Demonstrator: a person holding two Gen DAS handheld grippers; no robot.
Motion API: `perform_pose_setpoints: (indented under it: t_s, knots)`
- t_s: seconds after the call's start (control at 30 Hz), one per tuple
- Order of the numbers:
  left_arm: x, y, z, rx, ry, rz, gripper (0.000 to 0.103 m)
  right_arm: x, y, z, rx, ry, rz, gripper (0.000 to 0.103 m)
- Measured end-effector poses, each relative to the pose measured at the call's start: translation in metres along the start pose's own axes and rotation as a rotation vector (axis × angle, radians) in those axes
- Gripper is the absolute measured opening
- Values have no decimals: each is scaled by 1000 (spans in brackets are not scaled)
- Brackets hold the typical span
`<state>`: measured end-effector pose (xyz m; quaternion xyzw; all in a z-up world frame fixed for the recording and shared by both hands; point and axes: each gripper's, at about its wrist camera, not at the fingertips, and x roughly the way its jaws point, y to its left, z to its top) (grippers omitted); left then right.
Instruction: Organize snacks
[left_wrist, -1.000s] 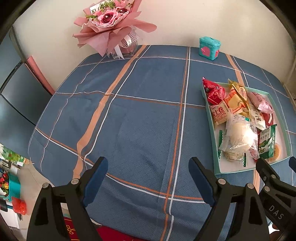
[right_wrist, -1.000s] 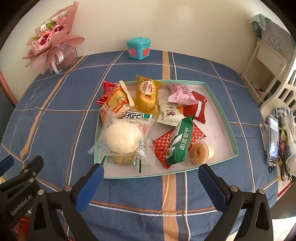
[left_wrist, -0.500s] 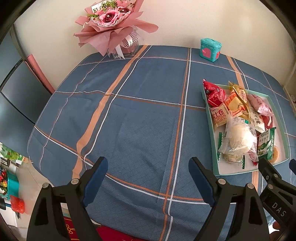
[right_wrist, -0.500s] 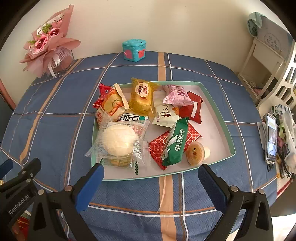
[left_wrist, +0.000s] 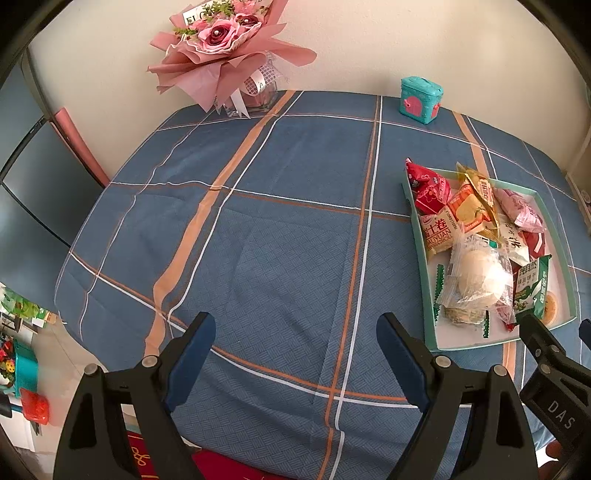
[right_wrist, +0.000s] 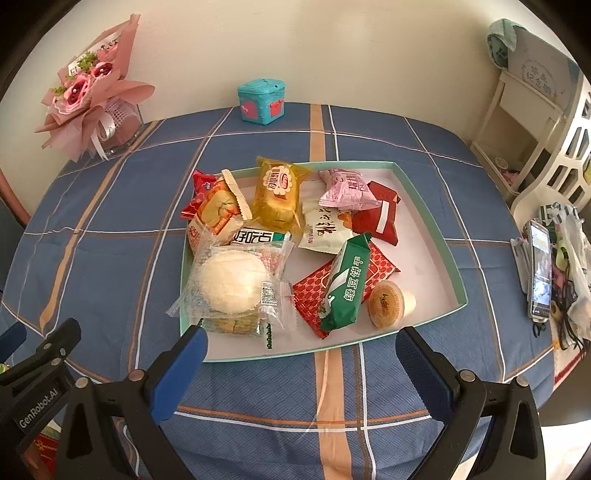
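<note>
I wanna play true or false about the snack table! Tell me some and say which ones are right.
1. All the snacks lie in the tray. True.
2. The green packet lies on the red patterned packet. True.
3. The right gripper holds a snack. False: its jaws are open and empty.
4. The teal box is in the tray. False: it stands by the wall.
5. The bouquet is yellow. False: pink.
</note>
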<state>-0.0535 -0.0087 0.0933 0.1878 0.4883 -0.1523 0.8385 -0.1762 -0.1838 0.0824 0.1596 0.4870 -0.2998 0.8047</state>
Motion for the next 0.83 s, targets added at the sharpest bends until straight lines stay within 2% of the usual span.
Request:
perform_pose_setpoints:
  t_s: [0.57,0.77,0.83]
  knots:
    - [0,0,1,6,0,4,89,0,-2,0,14,6,0,103]
    - [-10,-2,-1,15,-54,-4,89,1,-3,0,15,8,0,103]
    - [-8,-2,0,16,-47,-10,89,1,-3,0,14,8,0,103]
